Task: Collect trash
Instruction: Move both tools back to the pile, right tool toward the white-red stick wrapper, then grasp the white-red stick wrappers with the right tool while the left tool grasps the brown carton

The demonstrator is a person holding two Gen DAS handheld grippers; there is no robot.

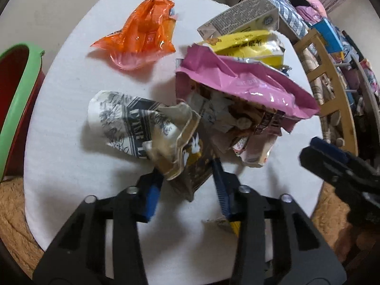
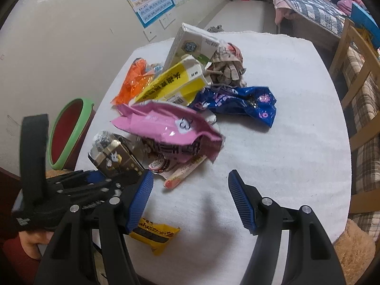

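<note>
Beside the pink bag point(image 1: 244, 83), a crumpled brown wrapper point(image 1: 187, 166) is pinched by the left gripper point(image 1: 187, 185), presumably for the green-rimmed bin point(image 1: 16, 109) nearby. The right gripper point(image 2: 190, 199) is held open and empty, near a yellow packet point(image 2: 154, 235).

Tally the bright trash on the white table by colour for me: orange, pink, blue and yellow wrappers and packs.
Orange wrapper: 1
Pink bag: 1
Blue wrapper: 1
Yellow packs: 2, the large one in the pile and the small one lying apart near the front edge
Total: 5
</note>
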